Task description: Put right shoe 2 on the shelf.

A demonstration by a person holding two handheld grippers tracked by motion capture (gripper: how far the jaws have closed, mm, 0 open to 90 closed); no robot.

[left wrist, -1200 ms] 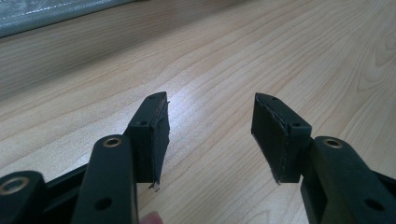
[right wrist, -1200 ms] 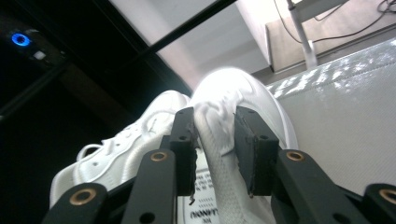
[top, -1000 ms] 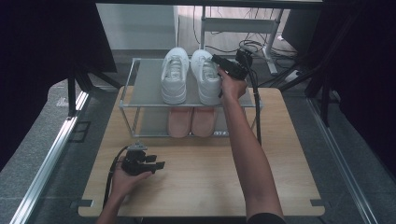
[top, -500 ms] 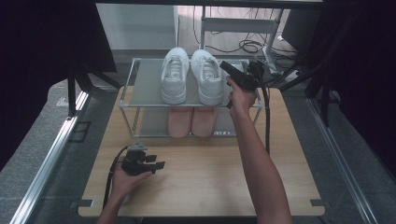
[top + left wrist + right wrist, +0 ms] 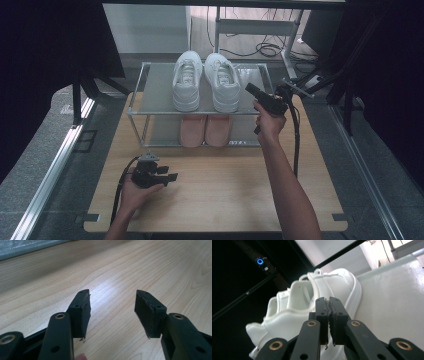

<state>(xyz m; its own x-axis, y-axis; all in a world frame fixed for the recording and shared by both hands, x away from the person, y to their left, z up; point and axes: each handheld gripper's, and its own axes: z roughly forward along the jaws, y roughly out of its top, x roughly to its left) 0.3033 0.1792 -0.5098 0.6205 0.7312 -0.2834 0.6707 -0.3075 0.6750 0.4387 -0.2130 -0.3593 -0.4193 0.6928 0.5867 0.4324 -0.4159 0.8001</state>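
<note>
Resting on the rack's (image 5: 155, 100) top shelf, the 2 white shoes (image 5: 206, 82) lie just beyond the right gripper (image 5: 329, 302), its jaws just closed, pads touching, nothing between. The left gripper (image 5: 111, 308) stands spread over the table (image 5: 150, 270). No readable writing.

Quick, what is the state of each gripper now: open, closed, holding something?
Left gripper: open, holding nothing, above the light wooden table.
Right gripper: just closed, nothing between its jaws, beside the white sneakers.
</note>
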